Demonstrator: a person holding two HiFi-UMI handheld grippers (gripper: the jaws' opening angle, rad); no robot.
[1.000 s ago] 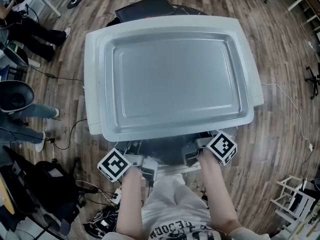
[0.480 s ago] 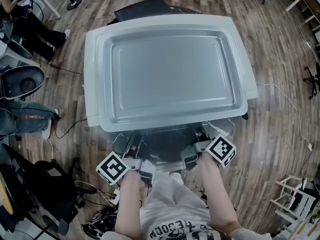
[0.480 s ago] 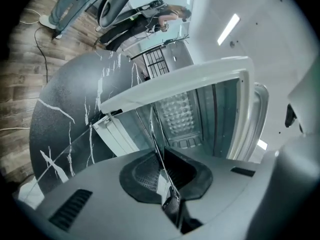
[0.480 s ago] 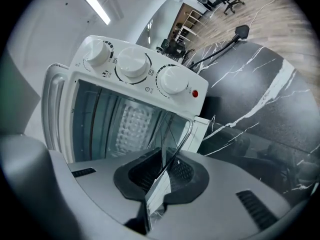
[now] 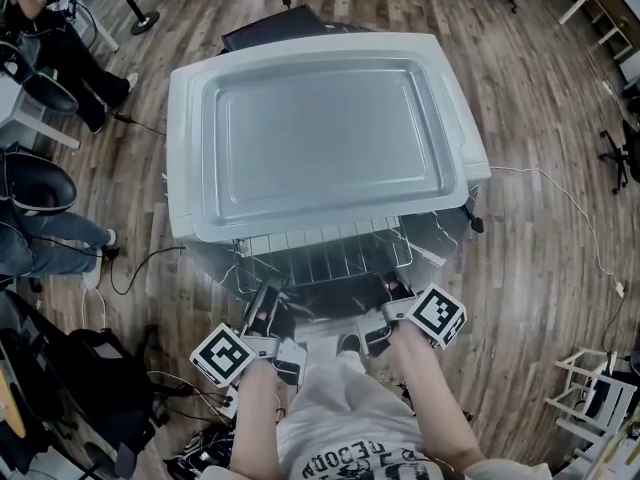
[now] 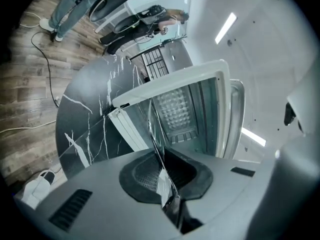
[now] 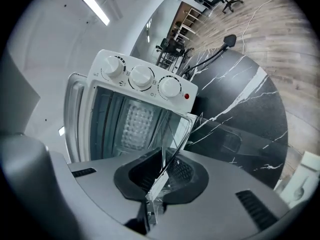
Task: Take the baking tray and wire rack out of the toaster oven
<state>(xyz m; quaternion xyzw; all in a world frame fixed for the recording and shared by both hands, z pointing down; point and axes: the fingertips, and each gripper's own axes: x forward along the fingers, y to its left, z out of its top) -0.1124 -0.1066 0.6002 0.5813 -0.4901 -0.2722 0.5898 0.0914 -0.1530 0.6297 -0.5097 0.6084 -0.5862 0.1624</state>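
Both the left tongs (image 5: 268,303) and right tongs (image 5: 391,290), clamped on the wire rack (image 5: 330,254), have pulled it farther from the toaster oven (image 5: 320,128).

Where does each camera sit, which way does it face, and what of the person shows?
Head view: on the person's head, facing steeply down at toaster oven and wire rack; forearms, left claw, right claw show.
Left gripper view: on left claw, facing into the open oven; its jaws show.
Right gripper view: on right claw, facing the oven's knobs and opening; its jaws show.
Shared: all show the oven and gripped rack.
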